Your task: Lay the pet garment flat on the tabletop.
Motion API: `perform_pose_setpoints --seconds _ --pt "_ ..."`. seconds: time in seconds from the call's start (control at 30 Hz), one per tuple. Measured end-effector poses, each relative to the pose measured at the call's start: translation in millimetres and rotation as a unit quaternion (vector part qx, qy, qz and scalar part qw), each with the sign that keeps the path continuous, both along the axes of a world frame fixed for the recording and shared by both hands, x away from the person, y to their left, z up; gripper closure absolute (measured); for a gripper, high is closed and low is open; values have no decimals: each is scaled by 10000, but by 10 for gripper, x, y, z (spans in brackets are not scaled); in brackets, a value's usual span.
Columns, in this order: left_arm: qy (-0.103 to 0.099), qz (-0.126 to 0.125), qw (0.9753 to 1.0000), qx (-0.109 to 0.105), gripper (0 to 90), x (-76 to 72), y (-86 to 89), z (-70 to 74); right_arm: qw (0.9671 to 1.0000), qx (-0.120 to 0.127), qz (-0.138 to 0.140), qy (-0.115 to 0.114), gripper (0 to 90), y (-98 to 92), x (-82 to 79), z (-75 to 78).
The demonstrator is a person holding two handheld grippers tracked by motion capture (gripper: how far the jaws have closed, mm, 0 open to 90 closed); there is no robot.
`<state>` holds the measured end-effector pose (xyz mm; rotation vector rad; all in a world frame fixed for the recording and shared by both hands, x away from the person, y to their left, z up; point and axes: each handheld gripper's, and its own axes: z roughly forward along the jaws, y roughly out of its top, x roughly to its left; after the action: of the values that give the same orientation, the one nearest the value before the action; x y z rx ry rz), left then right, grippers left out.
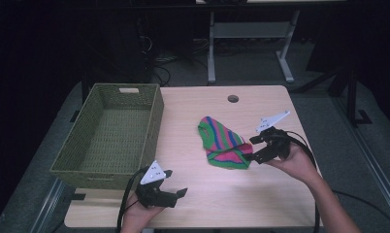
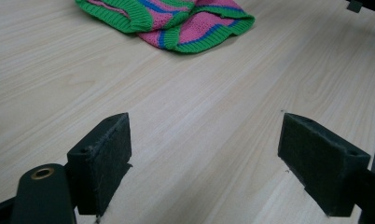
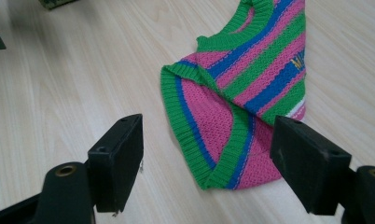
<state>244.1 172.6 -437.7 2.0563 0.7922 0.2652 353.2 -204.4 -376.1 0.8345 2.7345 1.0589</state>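
A light wooden table (image 1: 217, 189) carries a woven olive-green basket (image 1: 81, 155) along its left side and a small striped knit garment (image 1: 223, 143) right of centre, the two well apart. The garment, banded in pink, green and blue with green ribbed edging, lies folded and rumpled flat on the tabletop, and a round cable hole (image 1: 233, 99) sits in the wood beyond it near the far edge. The right gripper (image 1: 253, 148) is held in the person's right hand (image 1: 296, 162) just beside the garment's right edge, its jaws spread wide; in the right gripper view the two black jaws stand either side of the garment's near folded corner (image 3: 223, 158), with the cloth lying between them, and whether either pad touches the knit cannot be told. The left gripper (image 1: 176, 183) is held in the left hand (image 1: 137, 216) near the table's front edge, just in front of the basket's near right corner and well apart from the garment. Its jaws are likewise spread apart with nothing between them; in the left gripper view they frame bare wood, and the garment (image 2: 176, 23) lies farther off at the top.
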Motion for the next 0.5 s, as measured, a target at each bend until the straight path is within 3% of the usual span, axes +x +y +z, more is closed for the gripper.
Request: perform_pose_setpoints --seconds 0.27,0.5 --pt "-12 23 10000 -16 169 8 12 0 10000 -25 25 75 281 69 130 10" --pt "-25 -9 10000 19 169 -1 2 4 9997 -189 94 121 284 176 250 0"
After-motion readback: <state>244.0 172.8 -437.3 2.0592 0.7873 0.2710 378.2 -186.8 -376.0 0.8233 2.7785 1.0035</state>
